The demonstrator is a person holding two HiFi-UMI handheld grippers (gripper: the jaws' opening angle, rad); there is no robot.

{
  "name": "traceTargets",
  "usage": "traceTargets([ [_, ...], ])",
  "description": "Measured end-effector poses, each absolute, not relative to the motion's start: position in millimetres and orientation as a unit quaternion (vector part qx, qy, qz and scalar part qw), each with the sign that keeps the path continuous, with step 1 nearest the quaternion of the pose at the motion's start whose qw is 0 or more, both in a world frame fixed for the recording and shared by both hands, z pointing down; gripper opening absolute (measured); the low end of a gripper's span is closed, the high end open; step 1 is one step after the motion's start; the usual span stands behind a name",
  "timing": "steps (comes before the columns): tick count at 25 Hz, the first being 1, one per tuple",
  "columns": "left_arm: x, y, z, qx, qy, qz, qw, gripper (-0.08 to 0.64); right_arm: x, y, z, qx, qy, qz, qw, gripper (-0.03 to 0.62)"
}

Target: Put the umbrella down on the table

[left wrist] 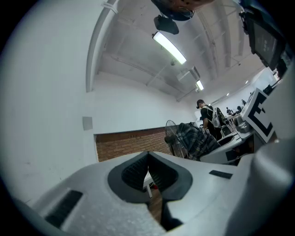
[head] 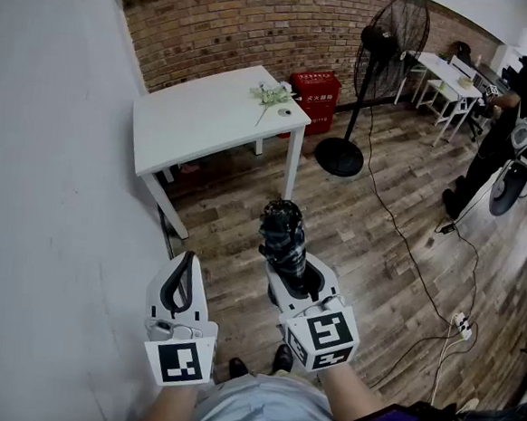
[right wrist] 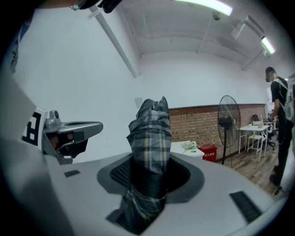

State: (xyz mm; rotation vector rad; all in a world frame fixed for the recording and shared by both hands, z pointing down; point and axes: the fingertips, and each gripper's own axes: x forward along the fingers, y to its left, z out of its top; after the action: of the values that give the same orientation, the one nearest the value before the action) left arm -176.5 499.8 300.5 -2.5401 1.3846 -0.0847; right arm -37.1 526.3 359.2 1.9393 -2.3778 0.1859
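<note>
Right tool [head: 300,270] is closest to me, clamped around the folded plaid umbrella [head: 283,229], which sticks out forward past its tips. Left tool [head: 181,280] sits just to the left of it, jaws pinched together on nothing. White table [head: 198,118] is well ahead of both tools, so I'd say the carry comes first. Plan: walk over with a firm grip and lower until the umbrella lies flat on bare tabletop ahead of the tool. That spot should be short of the flower sprig [head: 273,94] at the far corner. Only then let go, since releasing early risks a roll off the edge.
</note>
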Motion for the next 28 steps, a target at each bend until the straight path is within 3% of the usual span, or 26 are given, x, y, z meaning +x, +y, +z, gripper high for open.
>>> traceTargets([
  [17, -85.6, 479.9, 318.4, -0.869, 0.475, -0.047, 0.132, 0.002, 62.0, 504.4, 377.1, 0.629, -0.774, 0.071, 0.023, 0.179],
  [28, -75.2, 426.4, 330.3, -0.866, 0.483, -0.058, 0.117, 0.002, 81.6, 450.3, 390.3, 0.63, -0.771, 0.089, 0.032, 0.179],
])
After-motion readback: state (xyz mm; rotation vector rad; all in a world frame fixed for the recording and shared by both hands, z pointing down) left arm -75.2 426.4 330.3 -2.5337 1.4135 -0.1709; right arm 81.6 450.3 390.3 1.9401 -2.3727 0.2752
